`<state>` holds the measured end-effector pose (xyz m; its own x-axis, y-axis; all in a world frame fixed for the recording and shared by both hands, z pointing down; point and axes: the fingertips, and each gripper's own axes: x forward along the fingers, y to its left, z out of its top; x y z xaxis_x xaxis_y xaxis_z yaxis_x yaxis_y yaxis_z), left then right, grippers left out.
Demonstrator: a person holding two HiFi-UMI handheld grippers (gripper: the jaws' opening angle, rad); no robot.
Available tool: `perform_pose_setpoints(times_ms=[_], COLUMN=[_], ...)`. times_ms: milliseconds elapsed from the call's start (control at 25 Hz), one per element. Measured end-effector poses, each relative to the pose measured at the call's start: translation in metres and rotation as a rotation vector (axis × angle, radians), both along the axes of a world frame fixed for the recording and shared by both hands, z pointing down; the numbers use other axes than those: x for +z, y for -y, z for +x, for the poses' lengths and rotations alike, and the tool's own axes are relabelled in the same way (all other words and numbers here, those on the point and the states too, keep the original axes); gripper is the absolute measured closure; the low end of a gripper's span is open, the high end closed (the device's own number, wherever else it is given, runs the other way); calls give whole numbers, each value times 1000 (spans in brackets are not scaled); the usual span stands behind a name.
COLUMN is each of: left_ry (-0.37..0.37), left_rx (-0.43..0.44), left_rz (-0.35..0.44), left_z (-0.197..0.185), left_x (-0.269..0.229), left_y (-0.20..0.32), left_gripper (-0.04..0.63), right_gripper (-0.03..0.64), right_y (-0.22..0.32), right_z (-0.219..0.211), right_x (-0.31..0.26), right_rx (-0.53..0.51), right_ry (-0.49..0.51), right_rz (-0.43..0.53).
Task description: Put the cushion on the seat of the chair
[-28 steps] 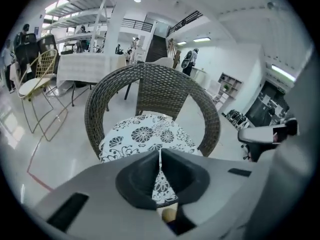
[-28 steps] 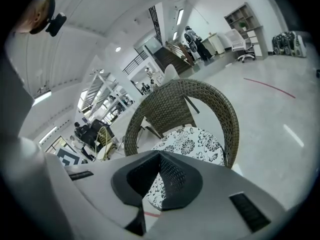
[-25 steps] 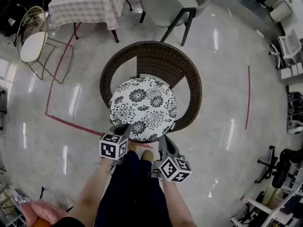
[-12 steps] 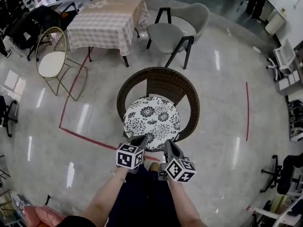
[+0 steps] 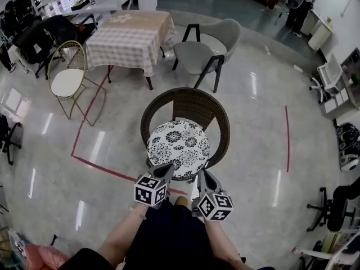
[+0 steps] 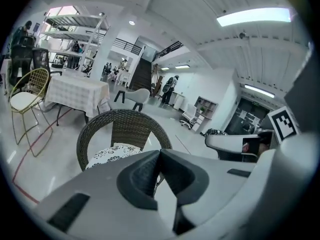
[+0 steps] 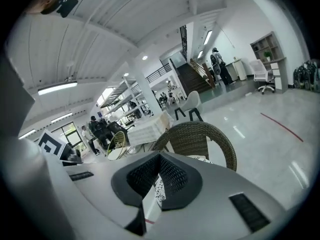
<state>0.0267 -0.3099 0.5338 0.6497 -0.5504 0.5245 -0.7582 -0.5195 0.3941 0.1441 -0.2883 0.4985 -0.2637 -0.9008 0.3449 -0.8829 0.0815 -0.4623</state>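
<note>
Head view: a round cushion (image 5: pixel 178 149) lies flat on the seat of the dark wicker chair (image 5: pixel 185 102).
Its white cover is printed with black flowers, and it fills the seat inside the curved woven back, its front edge reaching the seat's rim. The left gripper (image 5: pixel 167 169) and right gripper (image 5: pixel 202 175) hang near that edge, clear of the cushion, each with jaws pressed together on nothing.

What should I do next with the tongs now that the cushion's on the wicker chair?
Probably just draw both tongs back and stop: the floral cushion lies flat on the seat of the wicker chair, and the left tongs and right tongs are shut and empty.
</note>
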Motion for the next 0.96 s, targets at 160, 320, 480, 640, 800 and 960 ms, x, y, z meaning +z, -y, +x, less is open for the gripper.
perform_pose_setpoints(times_ms=[160,320,480,640,800,960], left_ry=[-15,-17,-20,-37,-57,-70], left_rx=[-21,-23,-24,-49,-66,-71], left_rz=[9,16,34,22,7,-3], left_z=[-13,-22,-29,-38,-44,-47], left_x=[-8,-13,-21,-18,-16,-12], left_y=[-5,-10,-8,-11,-15,-11], left_gripper=[577,577,577,577,577,576], right_gripper=[594,595,595,595,595,595], right_y=[-3,-10,-12,-12,-13,-8], right_z=[6,1,-3,-3,-6,-11], right_x=[-8,-15,-22,-26,-29,-29], right_rx=[35,30,15,14,9,-2], right_ry=[-6,-6,-15,-12,-16,-18], right_rz=[21,34,52,70,80,90])
